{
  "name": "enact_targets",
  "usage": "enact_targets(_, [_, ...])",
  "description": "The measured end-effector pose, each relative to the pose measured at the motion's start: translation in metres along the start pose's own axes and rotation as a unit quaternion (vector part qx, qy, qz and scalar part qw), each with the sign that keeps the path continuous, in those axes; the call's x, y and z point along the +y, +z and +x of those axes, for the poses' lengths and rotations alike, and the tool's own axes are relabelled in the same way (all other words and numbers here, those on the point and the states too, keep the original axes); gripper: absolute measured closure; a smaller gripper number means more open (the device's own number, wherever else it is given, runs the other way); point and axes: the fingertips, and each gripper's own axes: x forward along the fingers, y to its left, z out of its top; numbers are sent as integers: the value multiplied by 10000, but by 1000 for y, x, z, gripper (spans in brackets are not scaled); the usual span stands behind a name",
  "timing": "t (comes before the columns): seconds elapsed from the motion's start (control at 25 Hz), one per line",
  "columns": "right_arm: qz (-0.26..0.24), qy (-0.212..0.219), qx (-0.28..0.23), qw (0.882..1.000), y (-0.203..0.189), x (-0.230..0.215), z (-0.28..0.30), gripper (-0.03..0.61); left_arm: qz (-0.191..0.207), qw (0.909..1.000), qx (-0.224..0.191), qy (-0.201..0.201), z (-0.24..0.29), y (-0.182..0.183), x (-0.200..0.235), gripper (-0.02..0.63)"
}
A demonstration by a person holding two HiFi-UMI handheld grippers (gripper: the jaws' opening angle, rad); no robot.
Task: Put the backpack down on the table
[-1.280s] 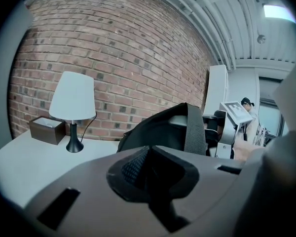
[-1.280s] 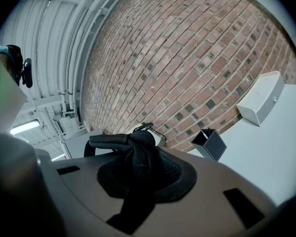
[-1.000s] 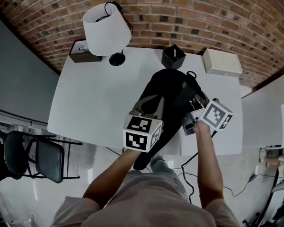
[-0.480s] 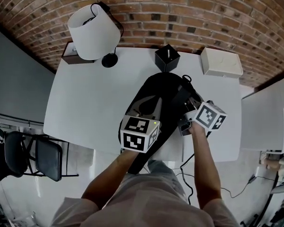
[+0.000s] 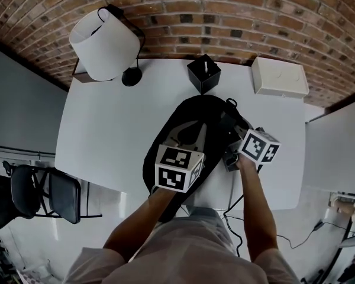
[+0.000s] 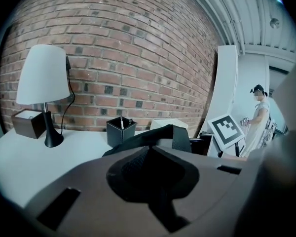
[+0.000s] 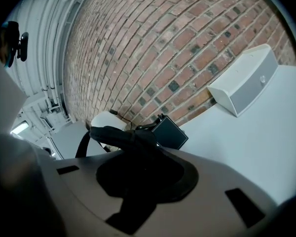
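Note:
The black backpack [image 5: 198, 120] lies over the near part of the white table [image 5: 106, 129], and its lower end hangs past the front edge. My left gripper [image 5: 186, 139] is at the pack's left side, shut on black fabric; in the left gripper view that fabric [image 6: 153, 135] fills the gap of the gripper [image 6: 150, 154]. My right gripper [image 5: 234, 144] is at the pack's right side. Its jaws are opening, with the black strap [image 7: 121, 135] still pinched in the gripper [image 7: 143, 162].
A white lamp [image 5: 103, 43] and a brown box [image 6: 28, 122] stand at the back left. A black pen holder [image 5: 203, 74] is just behind the pack, and a white box [image 5: 279, 77] at the back right. A chair [image 5: 44, 194] is left of the table. A person [image 6: 259, 117] stands far off.
Both grippers have sunk toward the table with the backpack and moved a little farther over it. The pack now rests lower and flatter on the tabletop.

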Motion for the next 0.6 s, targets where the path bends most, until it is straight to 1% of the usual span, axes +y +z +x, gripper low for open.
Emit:
enact_targets(0.2, [24, -155, 144, 9998, -6, -26, 5, 497, 36, 9999, 136, 50, 14, -1, -1, 597])
enact_targets(0.36, [-110, -241, 300, 9992, -12, -38, 10, 491, 63, 9997, 227, 94, 22, -3, -1, 597])
enact_targets(0.6, [-460, -417, 507, 9968, -16, -50, 8, 456, 72, 9993, 347, 76, 33, -9, -7, 597])
